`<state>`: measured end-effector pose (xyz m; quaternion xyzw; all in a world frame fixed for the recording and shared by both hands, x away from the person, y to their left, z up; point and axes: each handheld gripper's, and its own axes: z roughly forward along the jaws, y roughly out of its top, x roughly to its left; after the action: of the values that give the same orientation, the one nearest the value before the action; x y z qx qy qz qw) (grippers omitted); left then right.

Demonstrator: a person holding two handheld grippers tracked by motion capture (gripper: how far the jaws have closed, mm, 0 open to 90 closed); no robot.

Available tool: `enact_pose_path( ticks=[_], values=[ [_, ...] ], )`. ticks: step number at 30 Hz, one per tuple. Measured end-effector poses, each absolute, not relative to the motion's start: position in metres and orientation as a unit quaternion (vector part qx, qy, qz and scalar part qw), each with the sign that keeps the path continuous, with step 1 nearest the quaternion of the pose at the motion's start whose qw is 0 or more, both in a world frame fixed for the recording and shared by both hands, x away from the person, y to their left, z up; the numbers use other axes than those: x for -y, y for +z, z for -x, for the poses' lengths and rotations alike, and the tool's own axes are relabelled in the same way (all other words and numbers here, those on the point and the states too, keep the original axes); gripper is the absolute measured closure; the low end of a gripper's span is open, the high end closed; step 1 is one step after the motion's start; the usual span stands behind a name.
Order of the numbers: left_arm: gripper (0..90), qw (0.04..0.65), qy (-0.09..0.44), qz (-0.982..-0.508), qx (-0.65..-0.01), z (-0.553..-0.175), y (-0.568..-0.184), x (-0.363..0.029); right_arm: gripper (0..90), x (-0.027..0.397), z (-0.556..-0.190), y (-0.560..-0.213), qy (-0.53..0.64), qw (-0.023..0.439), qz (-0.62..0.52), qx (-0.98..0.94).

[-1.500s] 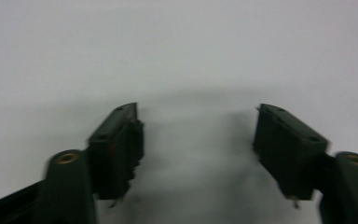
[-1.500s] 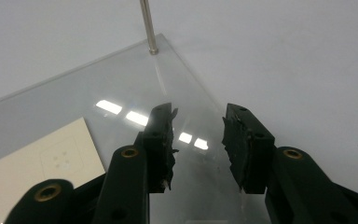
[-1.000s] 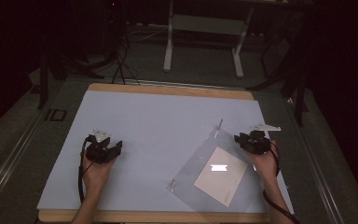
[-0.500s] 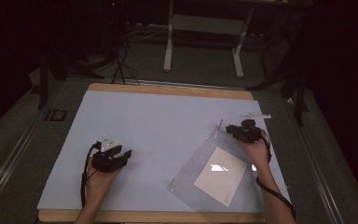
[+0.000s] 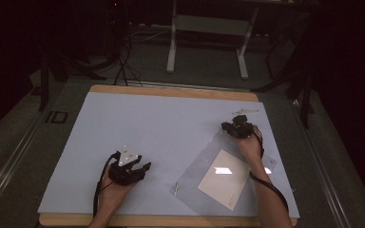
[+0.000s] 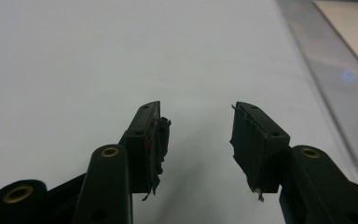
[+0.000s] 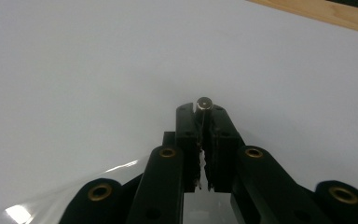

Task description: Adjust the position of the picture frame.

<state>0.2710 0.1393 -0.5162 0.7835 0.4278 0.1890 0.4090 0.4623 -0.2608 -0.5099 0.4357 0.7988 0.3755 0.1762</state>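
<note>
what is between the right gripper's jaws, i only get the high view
Observer: The right gripper has just been closing and is shut on a small metal pin; the pin's round end pokes out past the jaw tips.
Operator: any of the sleeve near it
Observer: Yes, clear film of the plastic sleeve lies low beside that gripper.
Operator: and the left gripper
Observer: The left gripper is open, its jaws just opening slightly, with nothing between them over the pale table sheet.
</note>
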Motion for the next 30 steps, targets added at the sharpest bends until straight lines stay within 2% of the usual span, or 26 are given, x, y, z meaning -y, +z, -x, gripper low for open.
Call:
enact_pose_path(
  ticks=[13,30],
  values=[
    [53.3,0.433,0.165,-0.806,-0.369,-0.251,-0.515,-0.114,85.3,0.261,-0.463,-0.510,0.377,0.173,-0.441,-0.796],
    [55.5,0.418,0.143,-0.854,-0.276,-0.231,-0.519,-0.088,85.1,0.261,-0.463,-0.510,0.378,0.170,-0.445,-0.794]
  ],
)
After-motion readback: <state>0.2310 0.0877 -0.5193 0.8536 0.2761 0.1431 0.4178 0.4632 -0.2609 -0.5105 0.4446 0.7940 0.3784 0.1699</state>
